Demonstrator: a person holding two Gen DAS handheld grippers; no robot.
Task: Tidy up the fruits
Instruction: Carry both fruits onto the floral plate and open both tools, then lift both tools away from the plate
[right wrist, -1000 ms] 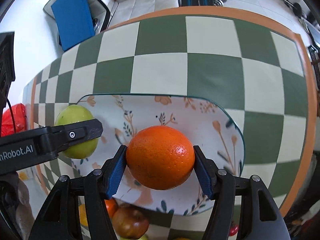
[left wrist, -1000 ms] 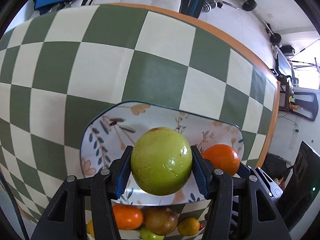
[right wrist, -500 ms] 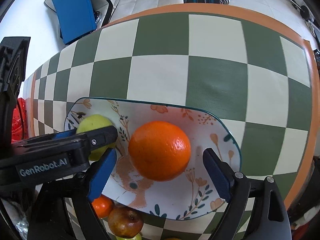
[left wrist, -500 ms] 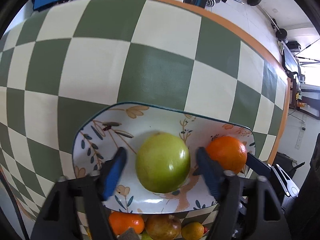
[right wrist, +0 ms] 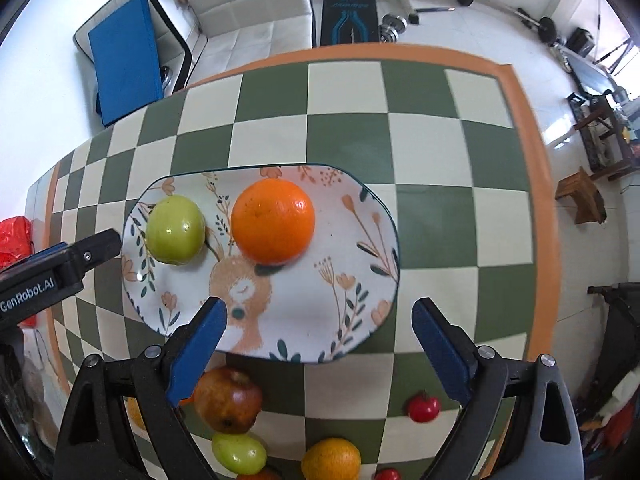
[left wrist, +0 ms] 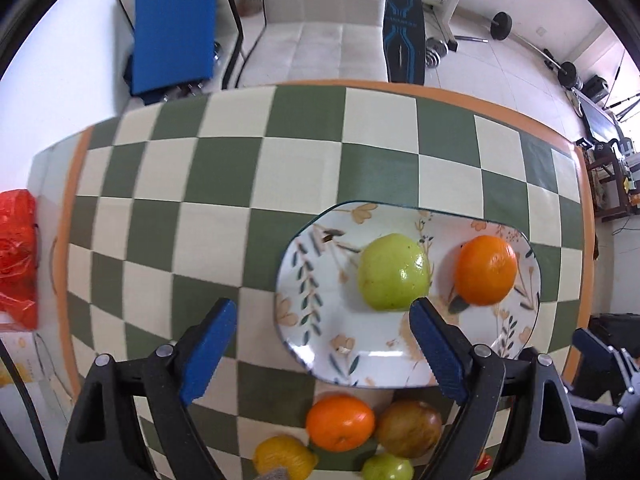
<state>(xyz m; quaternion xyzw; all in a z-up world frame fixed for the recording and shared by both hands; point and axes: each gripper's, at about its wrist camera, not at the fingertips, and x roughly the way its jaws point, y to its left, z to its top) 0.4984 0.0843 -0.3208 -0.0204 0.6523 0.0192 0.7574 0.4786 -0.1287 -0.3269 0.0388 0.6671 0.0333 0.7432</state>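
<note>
Both grippers stand wide open and hold nothing. The left gripper (left wrist: 322, 344) hangs over the checked worktop (left wrist: 224, 184), the floral plate (left wrist: 320, 320) toward 2 o'clock from it. On that plate lie a green apple (left wrist: 394, 272) and, just beside it at 3 o'clock, an orange (left wrist: 486, 270), the two apart. The right gripper (right wrist: 318, 346) hovers above the plate's near rim, the orange at 11 o'clock. Off the plate, at 6 o'clock, lie a reddish-brown apple (right wrist: 228, 398), a small green fruit (right wrist: 239, 453), a cherry tomato (right wrist: 423, 408) and a smaller orange (left wrist: 340, 422).
</note>
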